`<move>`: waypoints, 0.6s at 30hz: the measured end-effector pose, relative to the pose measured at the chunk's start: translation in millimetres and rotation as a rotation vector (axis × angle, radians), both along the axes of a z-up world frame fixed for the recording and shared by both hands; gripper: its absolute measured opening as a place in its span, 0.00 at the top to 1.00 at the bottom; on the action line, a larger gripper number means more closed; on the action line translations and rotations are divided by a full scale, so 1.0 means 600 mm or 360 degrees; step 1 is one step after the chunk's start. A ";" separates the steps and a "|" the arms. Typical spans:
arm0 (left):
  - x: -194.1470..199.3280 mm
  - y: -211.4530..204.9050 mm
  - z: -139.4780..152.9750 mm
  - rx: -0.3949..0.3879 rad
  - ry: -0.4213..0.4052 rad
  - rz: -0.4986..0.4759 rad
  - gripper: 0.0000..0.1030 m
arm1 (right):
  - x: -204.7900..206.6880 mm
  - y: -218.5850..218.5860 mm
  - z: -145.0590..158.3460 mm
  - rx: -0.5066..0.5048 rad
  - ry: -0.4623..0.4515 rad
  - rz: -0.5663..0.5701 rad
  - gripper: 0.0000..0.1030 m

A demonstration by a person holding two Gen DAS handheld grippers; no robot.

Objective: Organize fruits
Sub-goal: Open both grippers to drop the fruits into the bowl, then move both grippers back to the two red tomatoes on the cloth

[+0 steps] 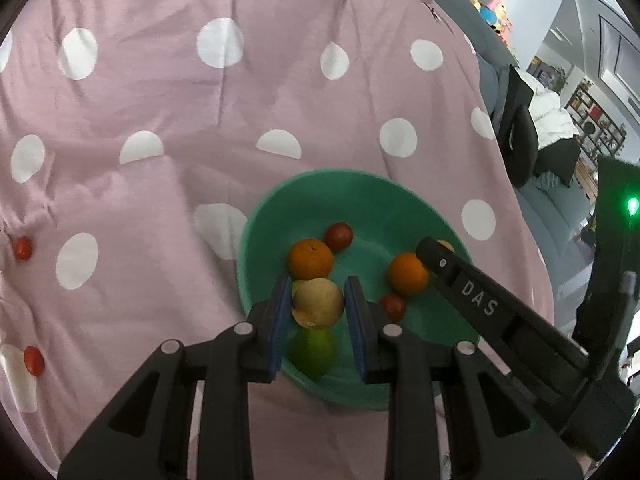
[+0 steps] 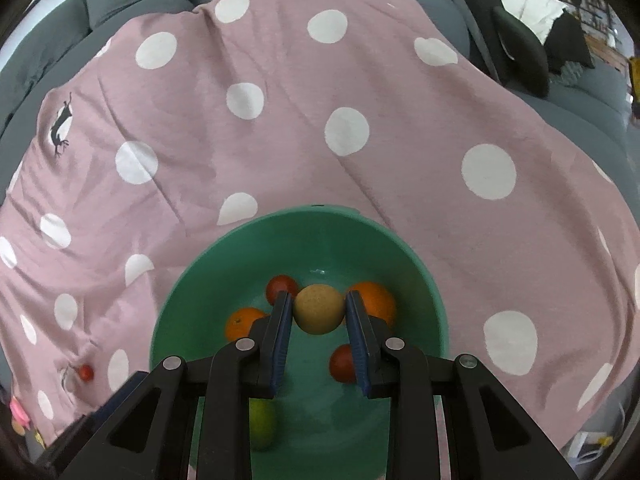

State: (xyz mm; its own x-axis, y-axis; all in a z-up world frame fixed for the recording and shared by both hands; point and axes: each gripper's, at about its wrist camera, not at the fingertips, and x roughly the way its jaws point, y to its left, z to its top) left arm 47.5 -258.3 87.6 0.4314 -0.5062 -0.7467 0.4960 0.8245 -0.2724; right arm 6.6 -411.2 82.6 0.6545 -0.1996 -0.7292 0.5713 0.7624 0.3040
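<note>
My left gripper (image 1: 318, 283) is shut on a round tan fruit (image 1: 318, 304), held over a green bowl (image 1: 280, 196). My right gripper (image 2: 318, 298) is shut on a second tan fruit (image 2: 319, 310) above the same bowl (image 2: 224, 248). Inside the bowl lie two oranges (image 2: 244, 322) (image 2: 376, 300), two red fruits (image 2: 282, 285) (image 2: 341, 363) and a green fruit (image 2: 262, 424). In the left wrist view the right gripper's black finger (image 1: 460, 280) reaches over the bowl's right rim beside an orange (image 1: 406, 274).
The bowl sits on a pink cloth with white dots (image 1: 240, 100) spread over a grey sofa (image 2: 52, 32). Two small red fruits (image 1: 23, 247) (image 1: 34, 360) lie loose on the cloth far left. A black bag and white bedding (image 1: 552, 120) lie at the right.
</note>
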 end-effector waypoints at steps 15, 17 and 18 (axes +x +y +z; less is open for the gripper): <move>0.007 0.087 0.035 0.0006 -0.0037 0.0188 0.36 | -0.006 0.002 0.014 0.0045 -0.0072 0.0095 0.56; 0.014 0.130 0.042 0.0042 -0.0036 0.0291 0.36 | 0.003 0.019 0.022 0.0062 -0.0107 0.0193 0.56; 0.020 0.161 0.046 0.0051 -0.0026 0.0365 0.35 | 0.008 0.032 0.026 0.0061 -0.0114 0.0264 0.56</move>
State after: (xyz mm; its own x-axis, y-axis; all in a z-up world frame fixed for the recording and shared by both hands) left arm 59.7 -161.9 115.5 0.5447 -0.3697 -0.7527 0.2986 0.9242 -0.2379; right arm 11.5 -391.9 98.4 0.7268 -0.0577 -0.6844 0.4144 0.8315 0.3700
